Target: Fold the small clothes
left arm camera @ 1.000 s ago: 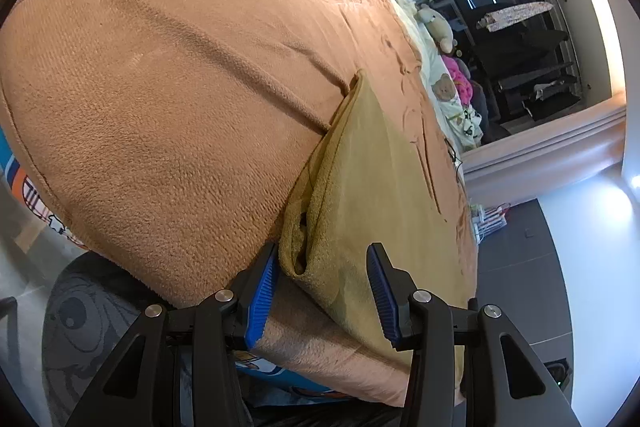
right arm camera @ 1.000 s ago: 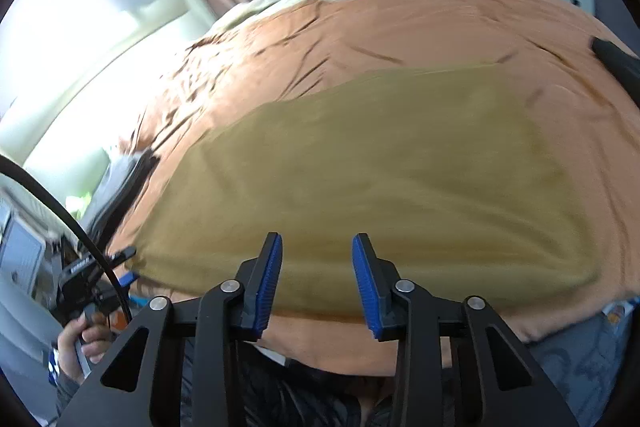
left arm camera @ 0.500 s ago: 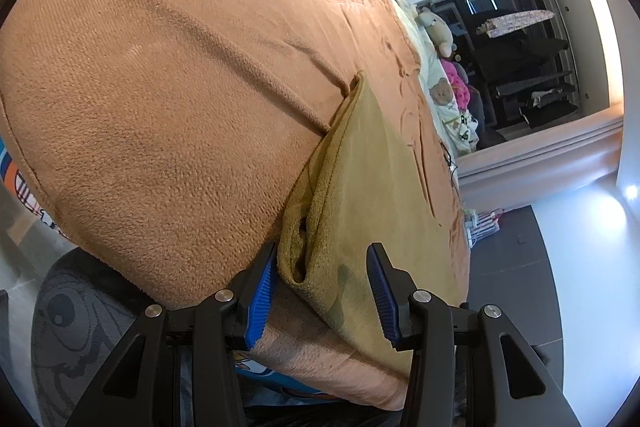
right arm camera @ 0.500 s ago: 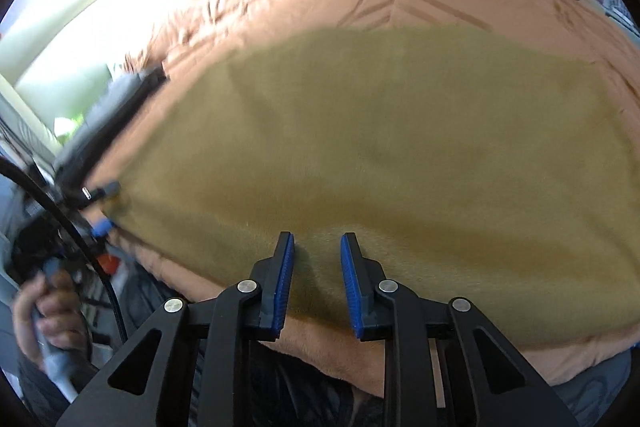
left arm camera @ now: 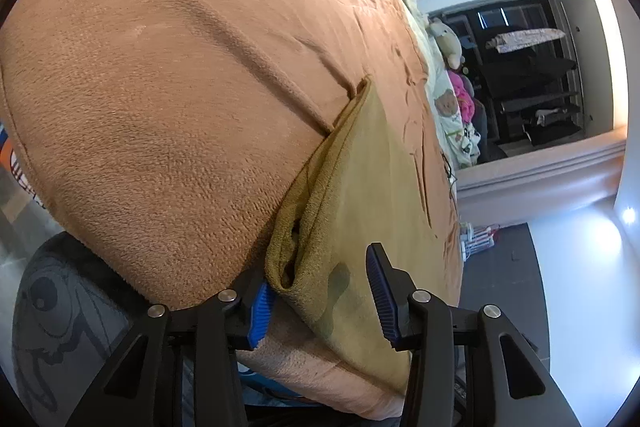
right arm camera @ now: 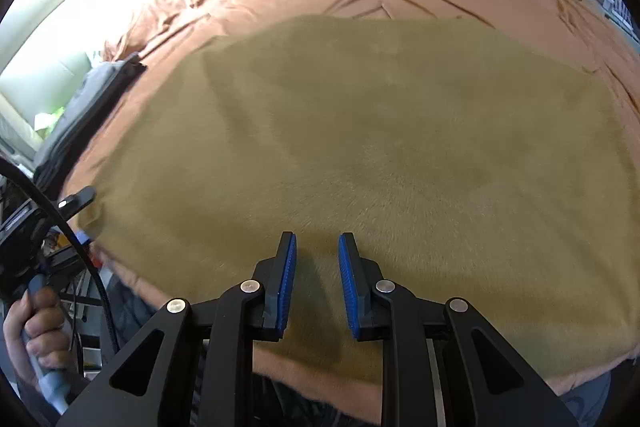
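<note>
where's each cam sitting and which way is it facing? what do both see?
Left wrist: on the left gripper, facing along the bed at the olive cloth corner between its fingers; no body visible.
Right wrist: on the right gripper, tilted down over the cloth; a hand at lower left.
Shared: cloth, orange blanket.

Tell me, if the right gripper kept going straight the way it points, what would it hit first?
Probably the olive cloth spread on the bed, just ahead of the right gripper; its jaws look slightly parted.

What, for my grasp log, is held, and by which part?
Nothing yet: left gripper, jaws just closing, straddles the cloth corner; right gripper, also closing, is over it.
</note>
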A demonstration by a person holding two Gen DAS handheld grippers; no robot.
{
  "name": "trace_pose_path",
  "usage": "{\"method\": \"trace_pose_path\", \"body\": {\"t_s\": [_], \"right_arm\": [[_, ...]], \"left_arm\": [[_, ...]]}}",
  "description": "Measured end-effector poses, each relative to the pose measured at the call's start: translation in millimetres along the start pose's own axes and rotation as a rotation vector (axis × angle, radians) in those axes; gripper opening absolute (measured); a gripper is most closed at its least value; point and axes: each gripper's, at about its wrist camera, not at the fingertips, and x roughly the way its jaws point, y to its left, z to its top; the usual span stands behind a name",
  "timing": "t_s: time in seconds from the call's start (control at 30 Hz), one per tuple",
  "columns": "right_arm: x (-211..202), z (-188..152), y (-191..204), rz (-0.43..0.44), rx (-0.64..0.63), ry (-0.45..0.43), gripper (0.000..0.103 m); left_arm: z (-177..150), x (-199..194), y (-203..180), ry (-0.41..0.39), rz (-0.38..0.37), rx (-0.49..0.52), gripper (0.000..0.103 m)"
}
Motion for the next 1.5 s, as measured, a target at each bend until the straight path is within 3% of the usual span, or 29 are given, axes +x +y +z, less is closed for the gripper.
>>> {"method": "trace_pose_path", "body": {"t_s": [0.07, 0.17, 0.4, 0.63, 0.97, 1.5], "right_arm": [[14.7, 1.2, 4.1, -0.007, 0.011, 0.025, 0.019], [24.8, 10.7, 7.8, -0.039, 0.020, 0.022, 0.018], [44.5, 41.5, 6.4, -0.066, 0.040, 0.026, 0.018], [66.6, 69.7, -5.1, -0.058, 0.073, 0.032, 0.003], [90.1, 115.7, -19.2, -0.033, 0.150, 0.053, 0.003], [133.3, 164.7, -39.2, -0.082, 0.148, 0.039, 0.000]], "left_arm": [[-0.2, -0.6, 2.9, -0.004, 0.010, -0.023, 0.034], [-0.7, -1.3, 7.5, -0.010, 0.018, -0.054, 0.029], [-4.2, -2.5, 6.9, -0.037, 0.040, -0.093, 0.028], [-9.6, -1.8, 3.1, -0.072, 0.078, -0.130, 0.028], [-14.4, -0.5, 0.9, -0.106, 0.115, -0.159, 0.028], [-19.4, 2.5, -2.7, -0.116, 0.126, -0.199, 0.028]]}}
